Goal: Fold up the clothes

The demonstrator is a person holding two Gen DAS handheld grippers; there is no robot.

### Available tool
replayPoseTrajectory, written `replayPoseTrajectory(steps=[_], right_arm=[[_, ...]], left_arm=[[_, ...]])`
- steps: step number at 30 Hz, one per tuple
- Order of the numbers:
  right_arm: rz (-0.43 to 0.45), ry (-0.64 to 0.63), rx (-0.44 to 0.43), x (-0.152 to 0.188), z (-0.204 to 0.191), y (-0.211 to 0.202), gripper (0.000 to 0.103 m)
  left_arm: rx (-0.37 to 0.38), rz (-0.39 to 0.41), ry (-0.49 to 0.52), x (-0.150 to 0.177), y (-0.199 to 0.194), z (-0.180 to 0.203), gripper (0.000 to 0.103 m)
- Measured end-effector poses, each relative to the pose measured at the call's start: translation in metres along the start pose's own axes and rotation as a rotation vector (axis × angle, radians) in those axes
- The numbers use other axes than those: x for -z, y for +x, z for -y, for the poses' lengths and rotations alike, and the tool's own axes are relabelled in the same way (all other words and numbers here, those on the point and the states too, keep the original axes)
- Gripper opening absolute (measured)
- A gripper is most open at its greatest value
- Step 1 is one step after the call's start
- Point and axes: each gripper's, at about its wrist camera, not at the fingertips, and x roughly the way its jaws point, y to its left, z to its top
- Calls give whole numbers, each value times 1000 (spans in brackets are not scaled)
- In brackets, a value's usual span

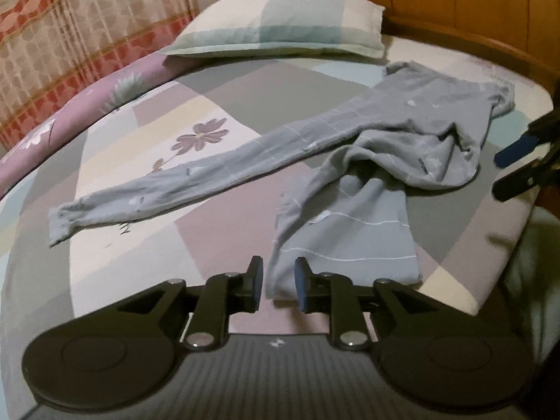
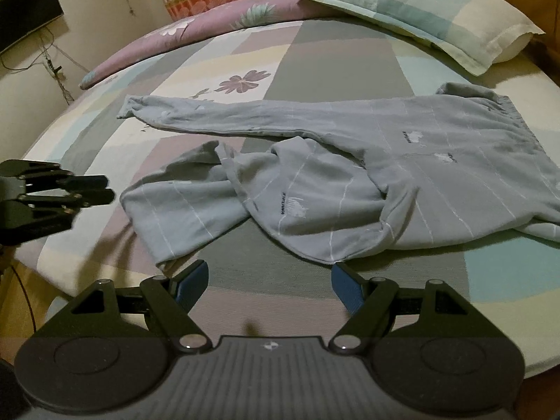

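On the bed with the patchwork flower sheet (image 1: 147,147), the left gripper (image 1: 278,281) has its jaws a little open around nothing, maybe just beside the grey soft pants (image 1: 350,161) spread out for folding, while the right gripper (image 2: 269,285) waits wide open and empty.

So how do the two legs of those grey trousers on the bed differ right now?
The far leg of the grey line-patterned trousers lies stretched out straight and flat; the near leg is bent, crumpled and twisted at the top. The far leg's cuff points away toward the purple quilt, while the near leg's cuff lies by the bed's edge. Both share the same grey fabric with thin white lines.
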Motion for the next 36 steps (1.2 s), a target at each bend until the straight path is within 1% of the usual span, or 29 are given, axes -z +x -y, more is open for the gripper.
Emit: replayPoseTrajectory(steps=[1,2,3,6,10,13,16,17,19,21,24,27,29,30,32,33,34,36], right_arm=[[-1,4,3,0,1,0,81],[-2,8,6,1,3,0,81],[-2,12,9,1,4,0,81],[-4,25,11,2,8,0,81],[-11,35,3,2,12,4,81],[-16,20,-6,0,11,11,81],[-15,-6,-3,-2,9,18,81],[-13,-17,-2,-3,9,20,81],[-1,-57,1,-4,7,21,77],[12,-104,-5,-5,5,23,71],[20,-189,-8,-7,-1,34,66],[17,-290,41,-8,-12,57,64],[27,-343,74,-8,-18,68,62],[37,-367,87,-9,-21,72,59],[42,-387,104,-13,-25,73,35],[40,-394,115,-15,-25,73,12],[39,-400,125,-17,-25,73,11],[46,-405,129,-18,-26,68,9]], left_arm=[[-2,0,2,0,5,1,34],[-1,-4,-3,-1,10,2,38],[3,-9,-12,0,14,3,44],[15,-24,-43,2,24,3,45],[12,-42,-65,7,29,3,46],[8,-45,-63,9,27,4,47],[-12,-32,-41,8,25,4,52],[-21,-29,-29,7,25,4,52],[-24,-30,-22,5,28,3,53],[-15,-34,-26,3,32,1,54],[-6,-36,-33,1,40,1,54],[-2,-38,-46,-2,47,0,54],[5,-42,-50,-3,50,0,52],[12,-43,-47,-4,50,1,48],[28,-43,-41,-4,50,3,38],[37,-45,-37,-4,50,4,27],[48,-49,-34,-5,49,5,17],[43,-53,-15,-5,45,8,9]])
